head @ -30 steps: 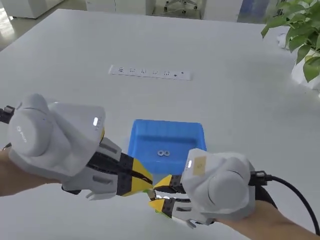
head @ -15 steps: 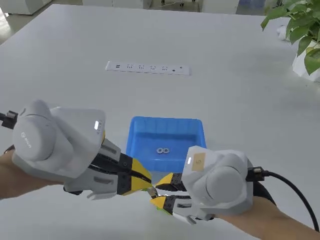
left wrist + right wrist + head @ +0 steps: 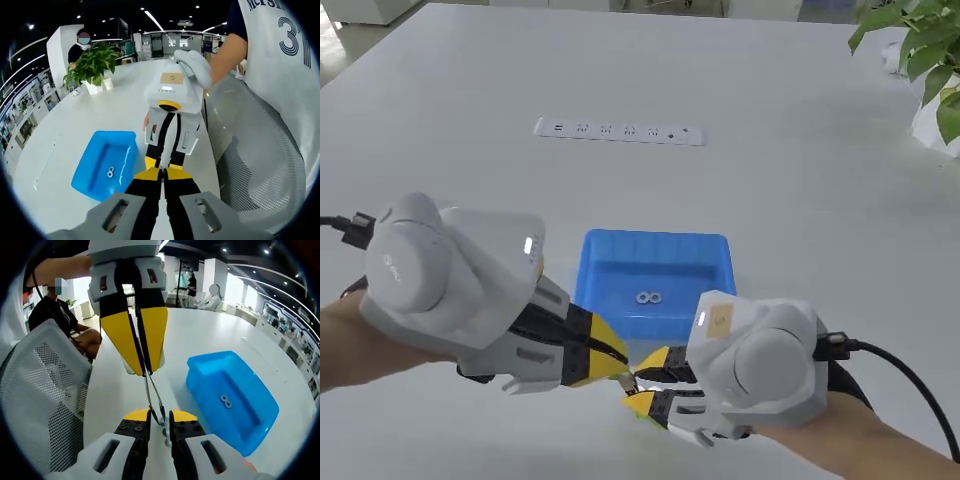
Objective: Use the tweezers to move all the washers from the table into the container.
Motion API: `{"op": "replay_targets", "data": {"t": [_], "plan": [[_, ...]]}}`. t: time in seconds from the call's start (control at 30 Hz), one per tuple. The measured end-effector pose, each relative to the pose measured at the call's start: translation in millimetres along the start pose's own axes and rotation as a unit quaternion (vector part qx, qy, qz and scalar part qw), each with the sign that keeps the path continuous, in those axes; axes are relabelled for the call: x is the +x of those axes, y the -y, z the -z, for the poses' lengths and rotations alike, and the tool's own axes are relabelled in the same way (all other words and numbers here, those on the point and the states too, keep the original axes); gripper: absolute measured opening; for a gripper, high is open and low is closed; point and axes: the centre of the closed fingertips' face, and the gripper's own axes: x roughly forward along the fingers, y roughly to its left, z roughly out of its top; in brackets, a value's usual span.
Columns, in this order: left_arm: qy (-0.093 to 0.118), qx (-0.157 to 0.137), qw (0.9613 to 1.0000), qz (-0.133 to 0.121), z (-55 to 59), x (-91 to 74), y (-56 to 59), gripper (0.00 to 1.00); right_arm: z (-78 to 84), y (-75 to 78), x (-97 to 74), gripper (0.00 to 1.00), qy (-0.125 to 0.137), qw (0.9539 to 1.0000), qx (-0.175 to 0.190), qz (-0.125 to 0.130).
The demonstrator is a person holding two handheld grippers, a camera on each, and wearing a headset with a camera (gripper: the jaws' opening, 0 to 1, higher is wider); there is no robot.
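Note:
My left gripper point(image 3: 620, 365) comes in from the left, shut on thin metal tweezers point(image 3: 150, 390). The right gripper view shows its yellow jaws point(image 3: 143, 369) above, with the prongs running down between my right gripper's point(image 3: 160, 416) jaws, which press close on either side. Two washers point(image 3: 165, 436) lie on the white table just under the prong tips. My right gripper point(image 3: 642, 385) faces the left one, tip to tip, in front of the blue container point(image 3: 610, 262). Two more washers point(image 3: 648, 298) rest inside the container point(image 3: 95, 160).
A white power strip point(image 3: 618, 131) lies far back on the table. A potted plant point(image 3: 920, 50) stands at the far right. The table's near edge, a mesh chair point(image 3: 250, 165) and the person's body are right behind the grippers.
The head camera has shifted a little. My left gripper's body has edged slightly to the right; the jaw tips of both grippers stay together in front of the container.

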Motion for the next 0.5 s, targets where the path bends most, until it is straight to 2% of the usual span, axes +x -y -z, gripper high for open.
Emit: {"op": "replay_targets", "data": {"t": [0.23,0.5], "plan": [[-0.008,0.001,1.0,0.003,0.4,-0.1,-1.1,0.05,1.9,-0.6,-0.1,0.16,0.0,1.0,0.004,-0.001],[-0.021,0.002,0.9997,0.012,0.5,0.4,-1.7,0.05,4.8,-4.0,0.9,0.16,-0.002,0.9997,-0.007,-0.021]]}}
